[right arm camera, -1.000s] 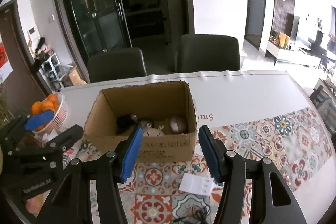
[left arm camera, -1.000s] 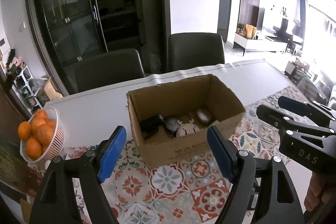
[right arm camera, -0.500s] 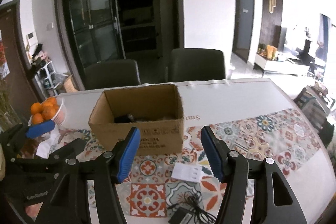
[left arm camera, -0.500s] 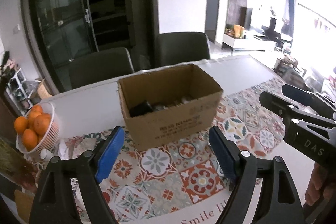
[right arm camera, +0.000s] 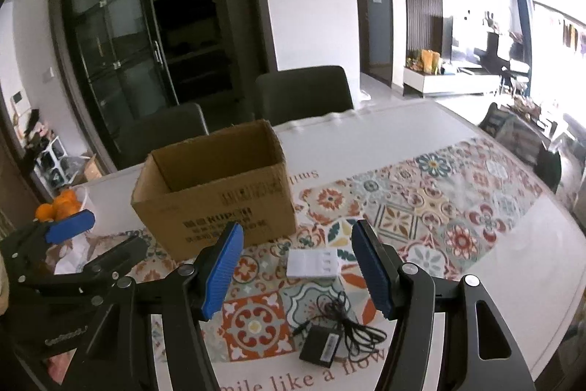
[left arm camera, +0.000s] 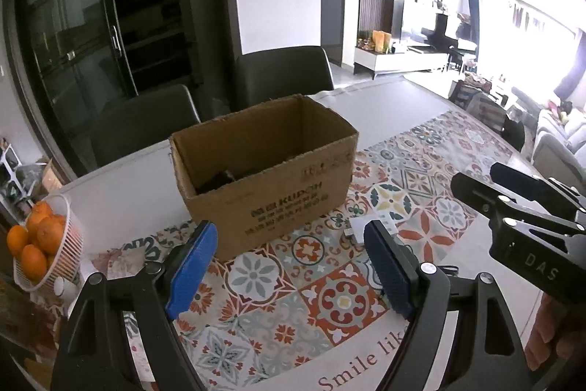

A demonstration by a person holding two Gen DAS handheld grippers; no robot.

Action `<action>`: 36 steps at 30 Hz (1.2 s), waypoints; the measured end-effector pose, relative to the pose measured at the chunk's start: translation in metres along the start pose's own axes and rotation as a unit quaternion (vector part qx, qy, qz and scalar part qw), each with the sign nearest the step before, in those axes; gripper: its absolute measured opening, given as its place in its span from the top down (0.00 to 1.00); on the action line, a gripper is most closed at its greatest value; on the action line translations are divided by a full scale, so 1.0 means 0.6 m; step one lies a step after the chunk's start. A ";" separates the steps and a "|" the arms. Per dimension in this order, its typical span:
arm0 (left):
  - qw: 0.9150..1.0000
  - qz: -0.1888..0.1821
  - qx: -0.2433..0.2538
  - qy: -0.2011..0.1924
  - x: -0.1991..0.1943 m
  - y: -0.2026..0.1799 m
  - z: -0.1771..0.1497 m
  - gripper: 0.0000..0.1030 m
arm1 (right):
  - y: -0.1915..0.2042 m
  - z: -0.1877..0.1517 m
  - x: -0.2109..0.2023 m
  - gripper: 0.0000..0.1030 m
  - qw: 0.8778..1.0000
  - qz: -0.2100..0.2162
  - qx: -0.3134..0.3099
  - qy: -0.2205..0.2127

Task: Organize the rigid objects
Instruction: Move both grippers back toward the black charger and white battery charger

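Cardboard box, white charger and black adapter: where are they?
cardboard box (right arm camera: 219, 211), right wrist view, printed front wall.
white charger (right arm camera: 313, 262), right wrist view, flat top.
black adapter (right arm camera: 320, 349), right wrist view, its body.

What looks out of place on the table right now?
Two items lie loose on the patterned mat in front of the cardboard box: a white flat device and a black power adapter with its cord sprawled in a tangle. Nothing looks spilled or damaged; the box stands upright.
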State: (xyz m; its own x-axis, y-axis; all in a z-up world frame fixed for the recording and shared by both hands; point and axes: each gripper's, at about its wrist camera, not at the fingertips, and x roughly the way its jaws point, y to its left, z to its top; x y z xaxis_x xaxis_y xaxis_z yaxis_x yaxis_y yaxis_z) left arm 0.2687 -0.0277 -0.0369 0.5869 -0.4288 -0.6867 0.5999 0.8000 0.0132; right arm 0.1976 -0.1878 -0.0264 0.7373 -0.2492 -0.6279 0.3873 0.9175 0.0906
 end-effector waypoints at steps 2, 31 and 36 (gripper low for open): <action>1.000 -0.005 -0.004 0.001 0.001 -0.003 -0.005 0.20 | -0.002 -0.004 0.002 0.39 1.000 -0.003 0.000 0.003; 0.973 0.139 -0.181 0.029 0.012 -0.188 -0.081 0.20 | -0.115 0.008 0.071 0.39 0.958 0.201 -0.200 0.047; 0.966 0.164 -0.196 0.027 0.022 -0.226 -0.101 0.20 | -0.133 -0.003 0.096 0.39 0.942 0.233 -0.236 0.057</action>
State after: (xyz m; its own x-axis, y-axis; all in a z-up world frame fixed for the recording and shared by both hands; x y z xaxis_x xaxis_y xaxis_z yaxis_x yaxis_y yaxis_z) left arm 0.1626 -0.1164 -0.0919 0.6743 -0.1110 -0.7300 0.1274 0.9913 -0.0330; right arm 0.2080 -0.2747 -0.0712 0.6917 0.2245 -0.6864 -0.2731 0.9612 0.0392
